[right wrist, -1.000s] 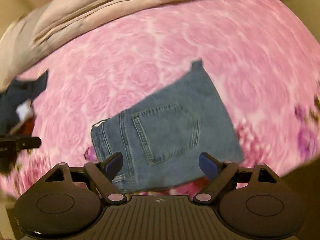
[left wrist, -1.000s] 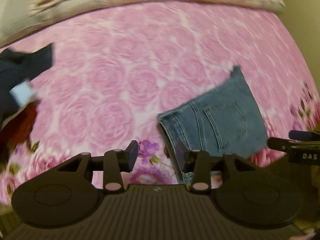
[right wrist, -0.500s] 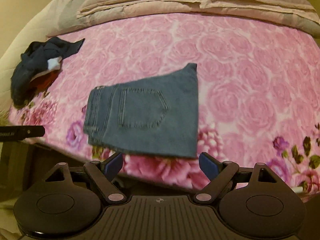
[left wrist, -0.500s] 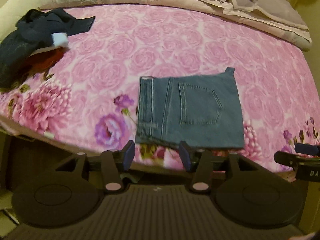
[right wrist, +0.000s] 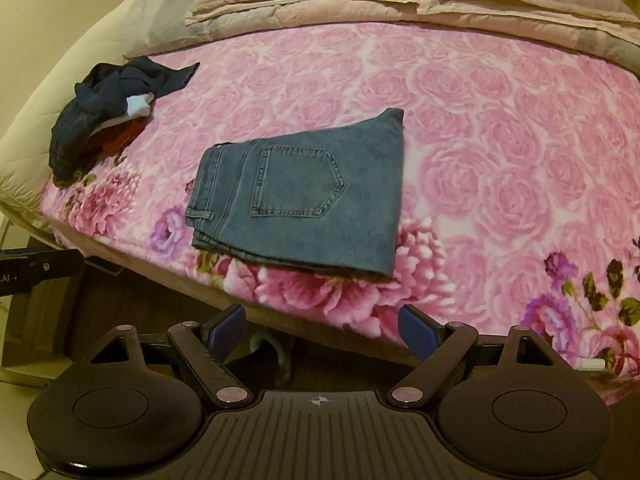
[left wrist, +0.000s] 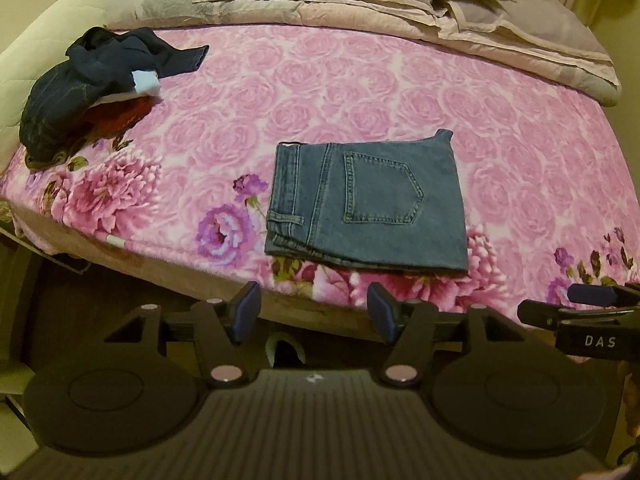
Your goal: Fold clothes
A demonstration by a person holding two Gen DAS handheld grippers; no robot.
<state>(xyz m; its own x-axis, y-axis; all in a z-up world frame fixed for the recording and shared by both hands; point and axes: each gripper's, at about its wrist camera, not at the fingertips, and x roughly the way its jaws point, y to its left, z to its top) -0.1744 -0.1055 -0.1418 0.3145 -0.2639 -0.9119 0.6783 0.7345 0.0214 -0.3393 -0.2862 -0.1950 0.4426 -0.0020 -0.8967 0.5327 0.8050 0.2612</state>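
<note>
- Jeans [left wrist: 366,204]: 1 pair, folded into a compact rectangle, back pocket up, waistband to the left. Lies flat on the bed [left wrist: 360,80] close to its near edge. Judged done.
- Pile [left wrist: 96,88]: dark garments with red and white cloth showing beneath, bunched at the bed's far-left corner, well apart from the jeans. Judged not yet folded; this is what remains of the task.
- Left claw [left wrist: 314,312]: jaws apart at a moderate gap, nothing between them. Hangs off the bed's near edge, below the jeans, touching no cloth.
- Right claw [right wrist: 322,332]: jaws spread wider than the left's, empty. Also off the near edge, clear of the jeans.
- Bedding [left wrist: 400,8]: beige quilt and pillows stacked along the far side.
- Left view only: the right claw's tip enters at the right border; the jeans appear squarely, side seam and layered fold edge plain.
- Right view only: a part of the left tool enters at the left border; more of the bed's right-hand floral border shows, plus a small white object [right wrist: 592,364] at its edge, too small to identify.
</note>
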